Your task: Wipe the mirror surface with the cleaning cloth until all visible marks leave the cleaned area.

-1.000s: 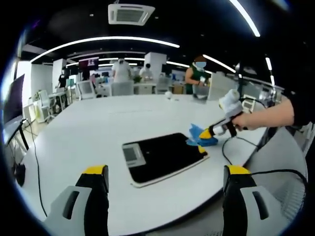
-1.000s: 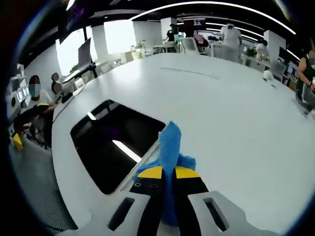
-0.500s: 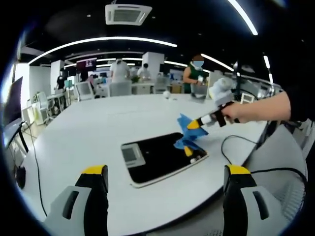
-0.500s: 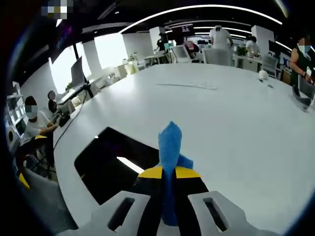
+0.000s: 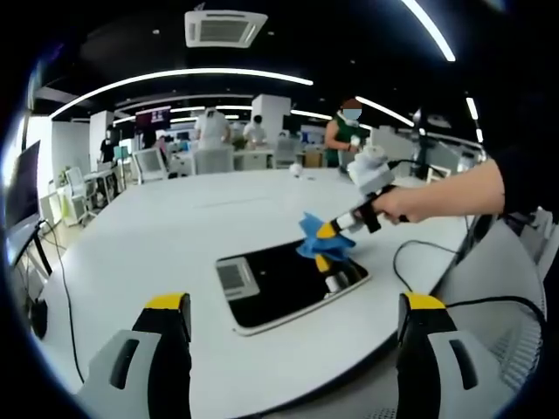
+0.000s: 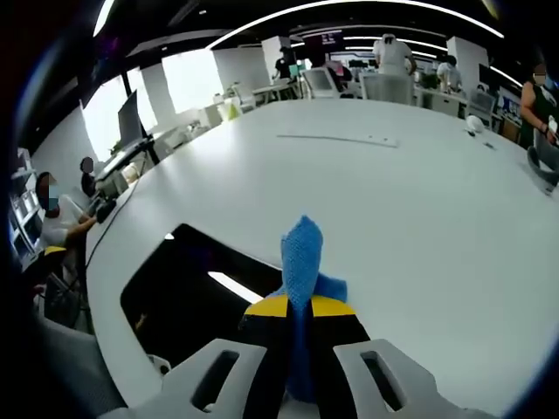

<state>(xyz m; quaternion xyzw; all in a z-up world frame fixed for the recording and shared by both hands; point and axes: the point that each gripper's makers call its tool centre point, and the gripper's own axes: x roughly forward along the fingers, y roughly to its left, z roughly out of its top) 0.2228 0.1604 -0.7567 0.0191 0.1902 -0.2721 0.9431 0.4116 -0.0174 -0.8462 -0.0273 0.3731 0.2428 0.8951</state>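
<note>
Mirror flat near worktop front edge, long axis across you. Your right gripper, jaws clamped on blue cloth, hangs over its right end. Left gripper jaws apart, farther off.

Open-plan office: large white bench, rows of desks with monitors, ceiling air-conditioning cassette, linear strip lights, several people at workstations.

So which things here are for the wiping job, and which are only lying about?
For the job:
- mirror
- cloth, clamped in the right gripper

Lying about:
- cable on the table
- small white object at the far side
- left gripper, open, holding nothing
</note>
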